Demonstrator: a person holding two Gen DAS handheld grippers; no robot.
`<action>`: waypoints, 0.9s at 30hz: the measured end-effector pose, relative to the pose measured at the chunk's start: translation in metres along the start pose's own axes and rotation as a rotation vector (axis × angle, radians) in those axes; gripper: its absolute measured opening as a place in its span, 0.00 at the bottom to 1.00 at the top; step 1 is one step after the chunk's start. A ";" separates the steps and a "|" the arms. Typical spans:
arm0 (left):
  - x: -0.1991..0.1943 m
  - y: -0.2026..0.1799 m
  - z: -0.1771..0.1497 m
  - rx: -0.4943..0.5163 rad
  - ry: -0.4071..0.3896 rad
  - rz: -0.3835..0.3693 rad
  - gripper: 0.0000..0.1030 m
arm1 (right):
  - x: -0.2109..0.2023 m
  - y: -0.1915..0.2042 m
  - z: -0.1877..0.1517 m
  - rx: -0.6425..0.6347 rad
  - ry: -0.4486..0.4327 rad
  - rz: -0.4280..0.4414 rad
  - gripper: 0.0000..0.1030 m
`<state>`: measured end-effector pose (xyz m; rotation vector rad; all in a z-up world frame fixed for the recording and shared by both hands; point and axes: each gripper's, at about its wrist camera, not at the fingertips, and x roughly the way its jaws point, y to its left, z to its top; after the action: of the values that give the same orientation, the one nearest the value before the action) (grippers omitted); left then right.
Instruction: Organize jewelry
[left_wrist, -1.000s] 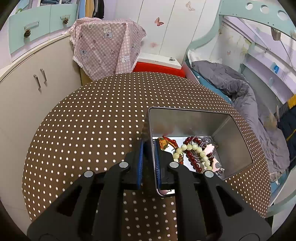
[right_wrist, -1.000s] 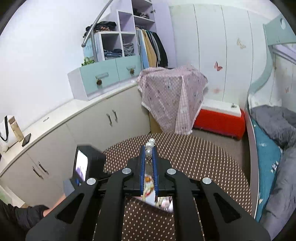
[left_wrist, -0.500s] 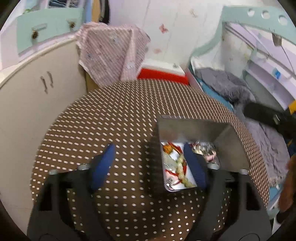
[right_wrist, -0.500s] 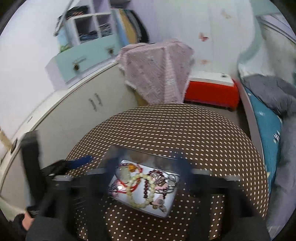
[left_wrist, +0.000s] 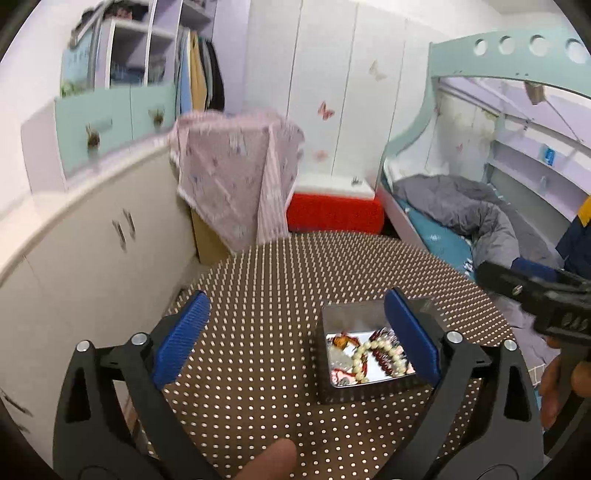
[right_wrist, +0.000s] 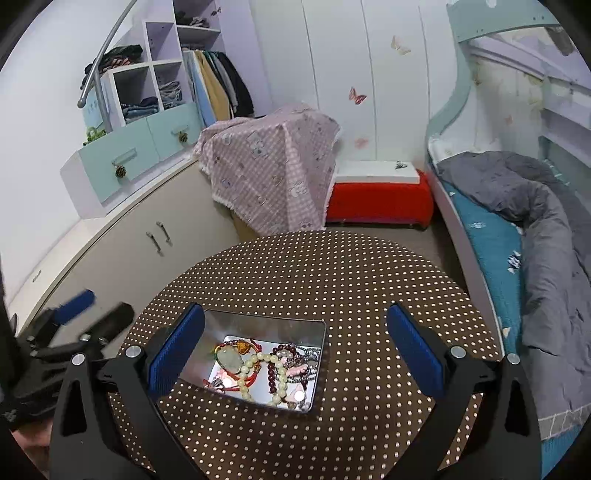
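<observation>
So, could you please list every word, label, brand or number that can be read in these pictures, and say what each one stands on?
None can be read.
Right gripper: pale embossed marks on its black body in the left wrist view, too blurred to read.
Blue tag on the bunk bed's shelf wall: too small to read.
Metal tin and the jewelry in it: no lettering shows.
Wardrobe doors: only butterfly stickers, no text.
</observation>
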<state>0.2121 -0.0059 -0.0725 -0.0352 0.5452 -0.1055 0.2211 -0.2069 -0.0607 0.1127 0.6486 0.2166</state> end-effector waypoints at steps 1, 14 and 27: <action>-0.009 -0.003 0.002 0.012 -0.020 0.002 0.92 | -0.007 0.003 -0.001 -0.005 -0.015 -0.014 0.92; -0.111 -0.015 -0.013 0.020 -0.199 0.054 0.94 | -0.114 0.042 -0.030 -0.056 -0.221 -0.101 0.92; -0.188 -0.020 -0.024 0.049 -0.332 0.139 0.94 | -0.186 0.062 -0.057 -0.061 -0.378 -0.131 0.92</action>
<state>0.0378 -0.0054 0.0052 0.0322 0.2125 0.0228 0.0316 -0.1880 0.0141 0.0499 0.2716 0.0839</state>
